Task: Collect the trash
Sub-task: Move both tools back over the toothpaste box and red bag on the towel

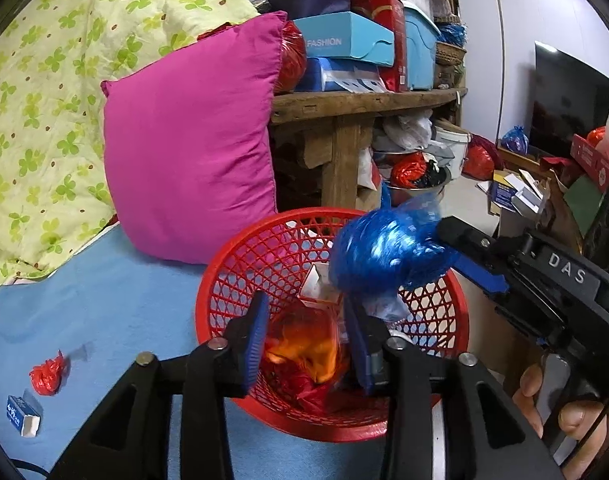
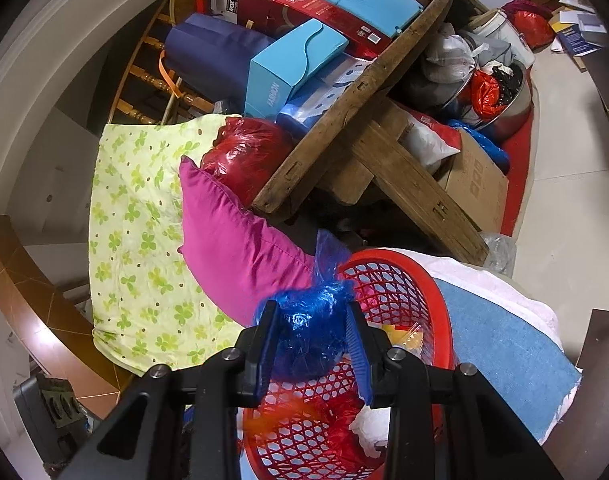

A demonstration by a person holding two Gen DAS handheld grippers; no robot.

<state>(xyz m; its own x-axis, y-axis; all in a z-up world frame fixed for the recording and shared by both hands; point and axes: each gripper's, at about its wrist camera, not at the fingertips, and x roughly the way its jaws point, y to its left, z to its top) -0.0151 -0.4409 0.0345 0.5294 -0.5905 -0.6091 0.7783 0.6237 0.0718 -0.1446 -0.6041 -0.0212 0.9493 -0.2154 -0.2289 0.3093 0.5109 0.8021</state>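
Note:
A red mesh basket sits on the blue bed sheet; it also shows in the right wrist view. It holds white paper and red wrappers. My left gripper is over the basket, jaws apart, with an orange-red plastic wrapper between them; the wrapper is blurred and contact is unclear. My right gripper is shut on a crumpled blue plastic bag and holds it above the basket's rim; the bag also shows in the left wrist view. A small red wrapper and a small blue-white box lie on the sheet at left.
A magenta pillow and a green clover-print quilt lie behind the basket. A wooden table piled with boxes stands beyond, with bags and a metal bowl under it. A TV is at right.

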